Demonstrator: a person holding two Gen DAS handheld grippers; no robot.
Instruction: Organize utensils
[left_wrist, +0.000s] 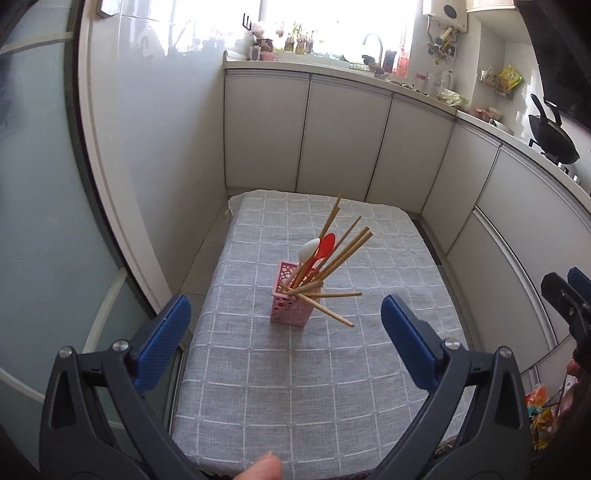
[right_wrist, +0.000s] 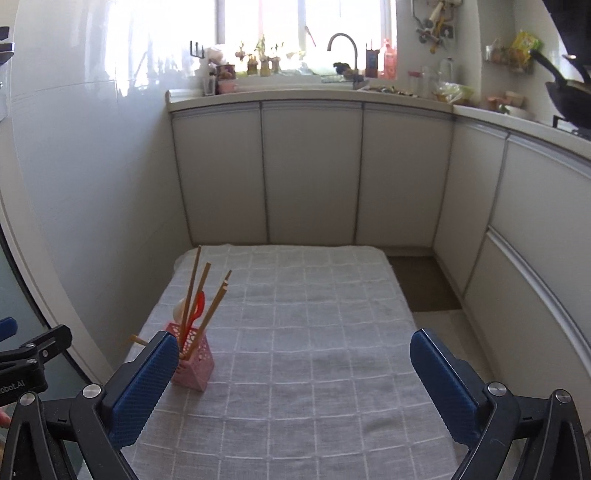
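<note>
I hold both tongs wide with nothing between them: left gripper (left_wrist: 286, 341), right gripper (right_wrist: 293, 387). The pink holder (left_wrist: 293, 304) stands upright at my left gripper's 12 o'clock, the nearer one. The chopsticks (left_wrist: 341, 245) and spoons (left_wrist: 319, 247) inside lean toward 1 o'clock; the grey tablecloth (left_wrist: 332, 387) beyond looks bare.

"obot.AI" lettering, cut off, on left gripper (right_wrist: 22, 373) body
</note>
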